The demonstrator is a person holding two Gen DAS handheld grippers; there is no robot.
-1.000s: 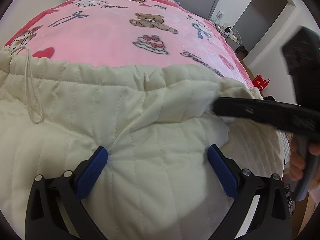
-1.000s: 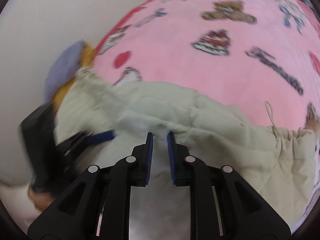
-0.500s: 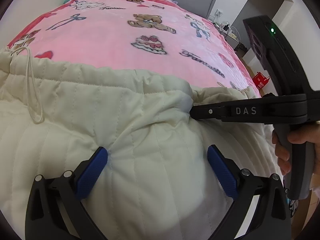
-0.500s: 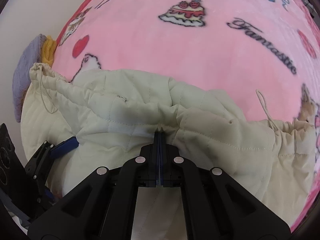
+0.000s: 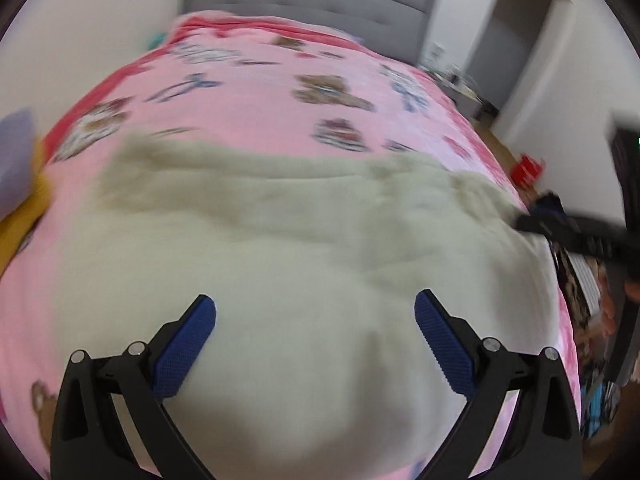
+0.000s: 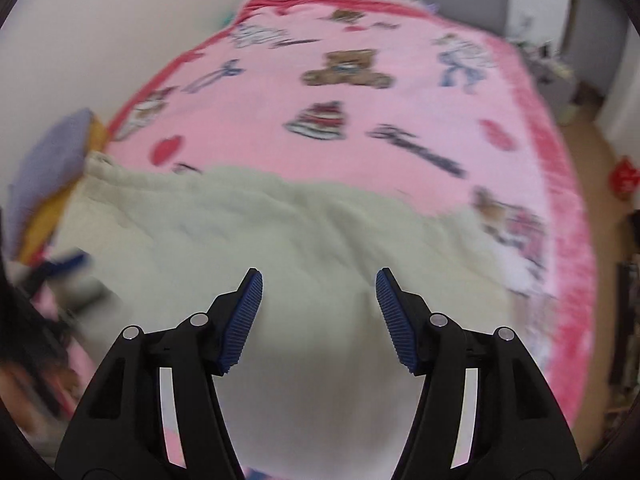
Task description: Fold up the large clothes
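Bedroom, white walls, grey padded headboard (image 5: 312, 4) at 12 o'clock, open doorway (image 5: 516, 36) at 1 o'clock in the left wrist view.

Bed: covered by a pink blanket (image 6: 400, 120) printed with bears, cakes and script lettering.

Garment: one large cream quilted piece (image 5: 280, 240), lying flat across the near end of the bed and filling the lower half of both views; detail blurred.

Folded items: a lavender piece (image 6: 52, 160) over a yellow one (image 6: 44, 216), at 9 o'clock beside the garment's far-left corner.

Left gripper (image 5: 316, 344): jaws spread wide, nothing between the blue pads, poised above the cream cloth.

Right gripper (image 6: 320, 312): jaws have just been opening; now parted, nothing pinched, cream cloth below. Also seen at 3 o'clock in the left wrist view, blurred.
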